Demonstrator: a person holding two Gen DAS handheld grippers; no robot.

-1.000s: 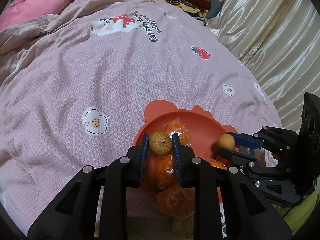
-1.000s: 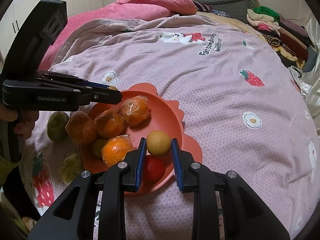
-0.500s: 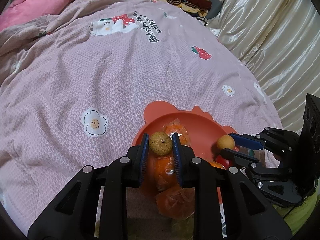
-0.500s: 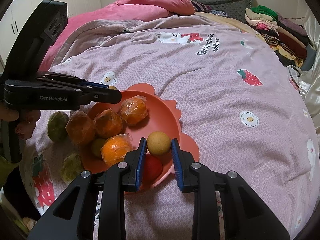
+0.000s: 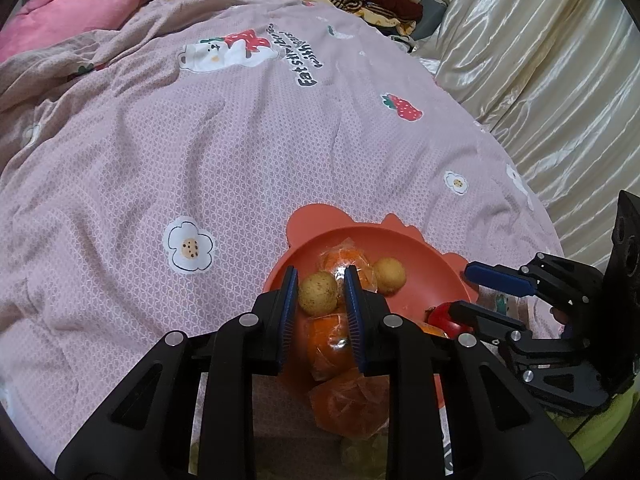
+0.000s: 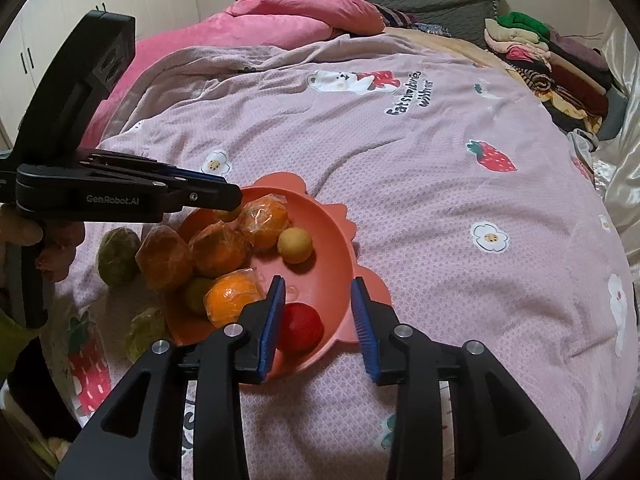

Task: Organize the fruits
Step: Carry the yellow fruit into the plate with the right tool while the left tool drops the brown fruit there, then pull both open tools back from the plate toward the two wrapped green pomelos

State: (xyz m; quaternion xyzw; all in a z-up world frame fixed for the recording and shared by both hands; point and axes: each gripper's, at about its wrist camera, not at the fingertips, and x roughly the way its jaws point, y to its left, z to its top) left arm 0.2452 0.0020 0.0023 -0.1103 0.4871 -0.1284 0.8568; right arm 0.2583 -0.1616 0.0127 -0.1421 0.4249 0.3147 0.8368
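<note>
An orange plate (image 6: pixel 340 240) (image 5: pixel 424 252) lies on the bed with several wrapped oranges (image 6: pixel 262 220), a red fruit (image 6: pixel 300 328) and a small yellow fruit (image 6: pixel 295 245) (image 5: pixel 389 274) in it. My left gripper (image 5: pixel 321 292) is shut on a small brownish-yellow fruit (image 5: pixel 318 289) above the plate's near rim; in the right wrist view (image 6: pixel 230 204) it reaches in from the left. My right gripper (image 6: pixel 320 312) is open and empty above the plate's near edge, over the red fruit.
A wrapped orange (image 6: pixel 162 256) and green fruits (image 6: pixel 118 254) (image 6: pixel 142 332) lie beside the plate on the left. The pink patterned bedspread (image 6: pixel 420 200) spreads beyond. Folded clothes (image 6: pixel 552 60) and pink pillows (image 6: pixel 304 12) sit at the far end. A satin curtain (image 5: pixel 540 60) hangs right.
My right gripper has opened and let go of the small yellow fruit, which now rests in the plate by the oranges. My left gripper still holds its fruit.
</note>
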